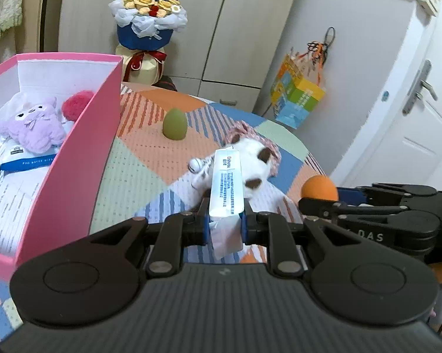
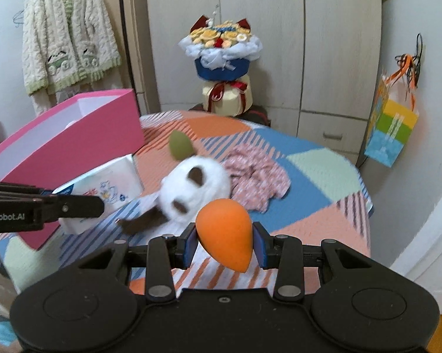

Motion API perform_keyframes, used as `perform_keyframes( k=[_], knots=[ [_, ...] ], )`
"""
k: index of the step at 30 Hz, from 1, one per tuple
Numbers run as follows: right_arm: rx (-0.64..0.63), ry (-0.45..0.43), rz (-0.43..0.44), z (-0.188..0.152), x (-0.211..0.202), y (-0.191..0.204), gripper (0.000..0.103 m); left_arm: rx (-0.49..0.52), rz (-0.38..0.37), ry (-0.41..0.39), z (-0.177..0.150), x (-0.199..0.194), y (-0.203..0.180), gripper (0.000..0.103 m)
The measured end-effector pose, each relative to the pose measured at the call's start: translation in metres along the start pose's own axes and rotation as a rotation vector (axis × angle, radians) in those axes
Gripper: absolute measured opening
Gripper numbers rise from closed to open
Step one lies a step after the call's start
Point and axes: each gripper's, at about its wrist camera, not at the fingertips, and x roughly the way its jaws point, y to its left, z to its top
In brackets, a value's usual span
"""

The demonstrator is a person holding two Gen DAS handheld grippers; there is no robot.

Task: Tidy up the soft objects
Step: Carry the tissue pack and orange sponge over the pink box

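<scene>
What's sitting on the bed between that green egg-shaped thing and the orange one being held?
The white plush toy lies between the green sponge and the orange sponge, seen in the right wrist view.

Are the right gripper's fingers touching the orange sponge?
Touching. The right wrist view shows both blue fingers pressed against the orange sponge, which hangs clear of the bedspread.

Bright, even indoor light; soft shadows; strong fisheye bending at edges; motion blur on the white plush (image 2: 197,188).
</scene>
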Motion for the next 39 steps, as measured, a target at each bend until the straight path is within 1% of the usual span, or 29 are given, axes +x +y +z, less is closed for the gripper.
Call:
perform_keyframes(
  k=[2,5,7,9,13,18,22,24,27,29,32,36,39],
  knots=[
    [0.009,0.020,0.020,-0.004,-0.004,0.005,0.044,0.024,-0.007,0.004,-0.005,-0.007,-0.003,0.018],
    [0.028,0.031,0.022,-0.014,-0.009,0.012,0.044,0.063,0.013,0.011,-0.016,-0.014,-0.009,0.018],
    [0.037,0.039,0.016,-0.022,-0.011,0.018,0.044,0.057,0.004,0.030,-0.023,-0.018,-0.009,0.018],
    [0.054,0.056,0.036,-0.029,-0.013,0.021,0.044,0.055,-0.009,0.049,-0.030,-0.023,-0.008,0.018],
    [0.078,0.100,0.080,-0.041,-0.018,0.028,0.044,0.063,-0.010,0.073,-0.040,-0.035,-0.005,0.018],
    [0.082,0.125,0.126,-0.047,-0.030,0.041,0.044,0.067,-0.019,0.113,-0.048,-0.052,0.004,0.018],
    [0.057,0.134,0.167,-0.045,-0.042,0.057,0.044,0.075,-0.028,0.139,-0.052,-0.071,0.014,0.018],
    [0.037,0.138,0.190,-0.043,-0.047,0.066,0.044,0.074,-0.048,0.158,-0.053,-0.083,0.021,0.018],
    [0.001,0.142,0.232,-0.038,-0.055,0.081,0.044,0.041,-0.108,0.192,-0.055,-0.101,0.034,0.018],
    [-0.025,0.142,0.258,-0.035,-0.059,0.092,0.044,0.021,-0.131,0.211,-0.057,-0.110,0.040,0.018],
    [-0.054,0.151,0.299,-0.029,-0.063,0.107,0.045,0.027,-0.115,0.211,-0.058,-0.126,0.049,0.018],
    [-0.086,0.159,0.358,-0.020,-0.068,0.126,0.045,0.034,-0.089,0.213,-0.050,-0.148,0.061,0.018],
    [-0.128,0.136,0.392,-0.008,-0.075,0.144,0.045,0.068,-0.079,0.186,-0.042,-0.167,0.065,0.018]
  ],
)
